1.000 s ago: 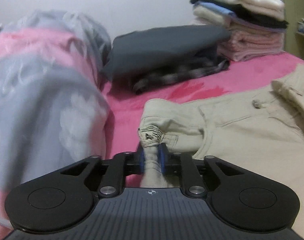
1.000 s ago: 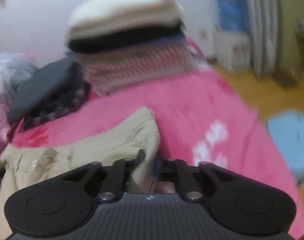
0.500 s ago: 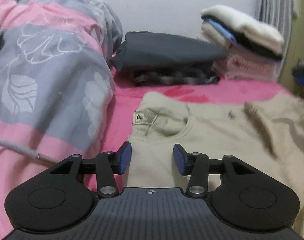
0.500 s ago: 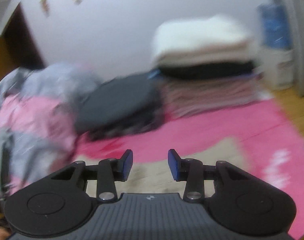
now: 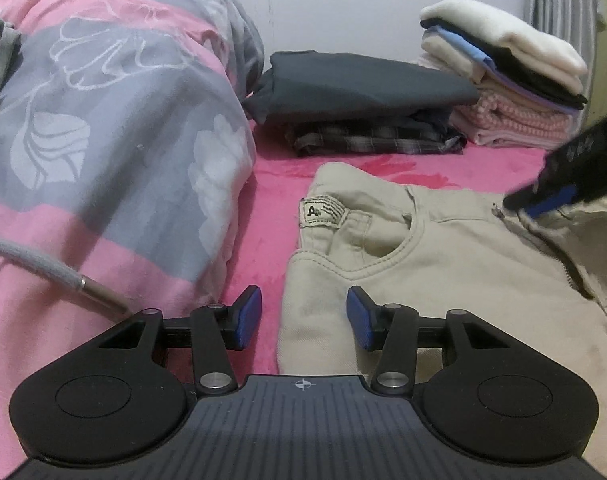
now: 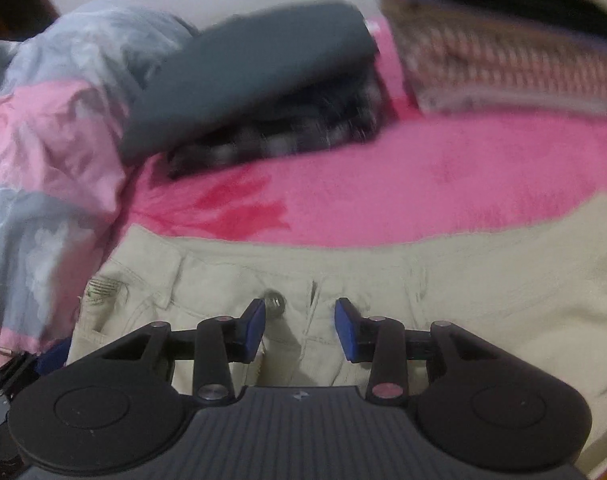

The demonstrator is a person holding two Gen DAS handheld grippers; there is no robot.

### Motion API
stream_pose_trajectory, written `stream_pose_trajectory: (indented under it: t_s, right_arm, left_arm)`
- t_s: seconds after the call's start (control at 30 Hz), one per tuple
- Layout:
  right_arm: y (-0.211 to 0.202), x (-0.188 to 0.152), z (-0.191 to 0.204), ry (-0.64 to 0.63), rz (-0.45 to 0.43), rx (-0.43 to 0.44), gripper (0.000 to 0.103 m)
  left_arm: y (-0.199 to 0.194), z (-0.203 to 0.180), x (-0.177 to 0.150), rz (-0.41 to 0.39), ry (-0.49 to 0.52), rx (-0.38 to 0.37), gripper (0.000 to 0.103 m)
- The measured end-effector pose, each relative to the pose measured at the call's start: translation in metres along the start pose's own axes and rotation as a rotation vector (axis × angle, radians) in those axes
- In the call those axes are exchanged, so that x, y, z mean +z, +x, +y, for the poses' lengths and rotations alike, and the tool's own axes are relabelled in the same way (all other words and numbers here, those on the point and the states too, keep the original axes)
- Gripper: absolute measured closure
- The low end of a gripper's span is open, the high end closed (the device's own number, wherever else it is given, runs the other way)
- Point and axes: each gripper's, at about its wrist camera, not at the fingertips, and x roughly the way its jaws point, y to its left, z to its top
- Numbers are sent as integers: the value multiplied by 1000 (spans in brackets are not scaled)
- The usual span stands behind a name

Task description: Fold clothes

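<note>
Beige trousers (image 5: pixel 443 264) lie flat on the pink bed sheet (image 5: pixel 263 208), waistband toward the wall, with a woven label (image 5: pixel 322 212) at the left corner. My left gripper (image 5: pixel 303 312) hovers open at the trousers' left edge, nothing between its blue pads. In the right wrist view the same trousers (image 6: pixel 483 280) fill the lower half. My right gripper (image 6: pixel 299 320) stands open just above the fly, close to the metal waist button (image 6: pixel 274 301). The right gripper (image 5: pixel 551 204) also shows blurred at the right edge of the left wrist view, over the zip.
A pink and grey duvet (image 5: pixel 103 120) is heaped on the left, with a grey cord (image 5: pixel 43 268) lying on it. A folded dark pile (image 5: pixel 363 88) and a taller stack of folded clothes (image 5: pixel 503 80) sit by the wall.
Both grippers have let go of the trousers and opened. The lifted waistband now lies flat. The right gripper has swung left from the trousers' right end to the waist button.
</note>
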Motion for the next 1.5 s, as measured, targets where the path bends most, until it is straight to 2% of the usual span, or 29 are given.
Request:
stream_pose_trajectory:
  t_s: [0.07,0.17,0.3,0.4,0.47,0.63,0.73,0.87,1.03,1.1,1.13,1.2,1.27,1.4,1.5]
  right_arm:
    - [-11,5,2,5,-52,30,62]
    - [-14,13,-1,65,-56,58,62]
    - [-7,4,-3,147,40,217,62]
    - [1,-10,6,94,106,161,62]
    - [1,-13,4,93,87,104,65]
    - [-4,-12,10,64,8,-41,64]
    - [2,-9,5,99,31,-14,64]
    - [15,-5,4,100,43,-28,65]
    - [26,-5,10,53,15,-53,64]
    - [24,-6,12,31,23,-34,71]
    - [22,-7,13,17,29,-26,82]
    - [18,-11,17,-24,20,-24,87]
    - [14,-14,22,-72,-7,-37,93]
    - [-3,-14,32,-151,-144,-97,96]
    - [-6,-8,30,-162,-184,-128,97]
  left_arm:
    - [2,2,-1,1,-19,-9,55]
    - [4,3,-1,3,-35,-15,55]
    - [5,2,-2,-3,-29,-13,54]
    - [5,1,-3,-8,-24,-10,54]
    - [5,1,-3,-10,-24,-10,54]
    - [5,2,-4,-15,-27,-14,54]
    - [5,2,-6,-21,-29,-15,53]
    - [6,3,-7,-27,-33,-20,53]
    - [7,3,-7,-31,-36,-22,53]
    - [7,4,-7,-32,-36,-24,53]
    - [7,4,-7,-33,-37,-25,53]
    - [7,4,-7,-35,-36,-23,53]
    - [7,2,-7,-38,-31,-15,53]
    - [9,-2,-3,-42,-20,4,53]
    - [13,-4,2,-45,-13,16,52]
